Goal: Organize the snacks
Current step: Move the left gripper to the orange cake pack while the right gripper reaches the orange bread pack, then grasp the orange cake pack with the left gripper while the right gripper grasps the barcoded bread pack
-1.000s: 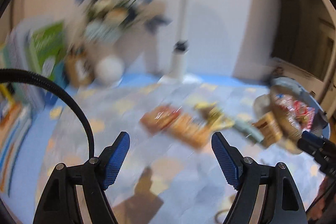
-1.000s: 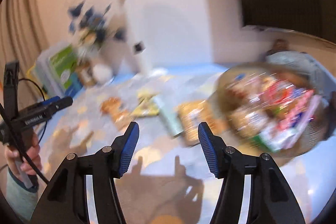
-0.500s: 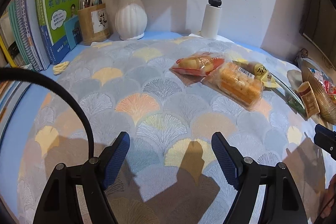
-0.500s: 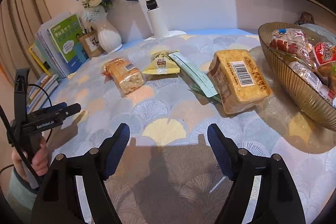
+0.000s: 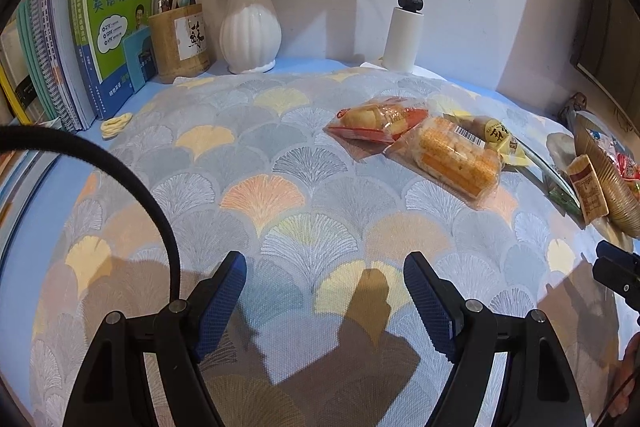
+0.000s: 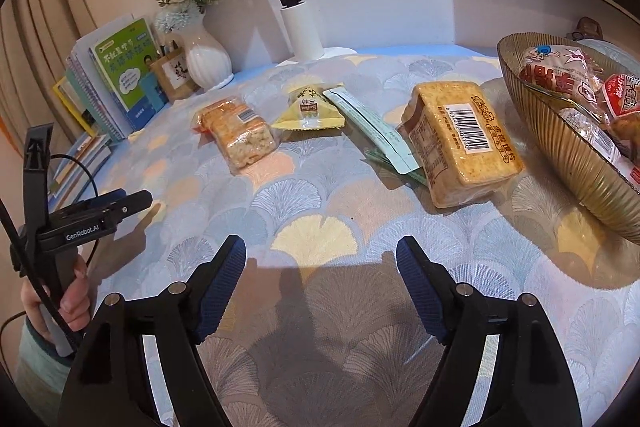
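left gripper [image 5: 325, 291]: jaws wide apart, nothing between | right gripper [image 6: 321, 281]: jaws just widened, nothing between | snacks: rice-cake pack [image 6: 237, 135], yellow triangle packet [image 6: 309, 109], tan barcode pack [image 6: 460, 141] in a row on table [image 6: 320, 211], 12 o'clock of right jaws | bowl [image 6: 576, 167] with snacks, 2 o'clock

I see a woven, matt tablecloth [image 6: 320, 195] with a fan pattern. Snack packets [image 6: 460, 143] are glossy clear plastic film, catching highlights. The bowl [image 6: 560, 155] looks ribbed, glassy, amber. The vase [image 5: 250, 27] is glazed white ceramic, fluted and shiny. The pen pot [image 5: 180, 43] looks like bamboo or wood. My gripper pads [image 6: 222, 287] show blue knurled rubber on matt black plastic.
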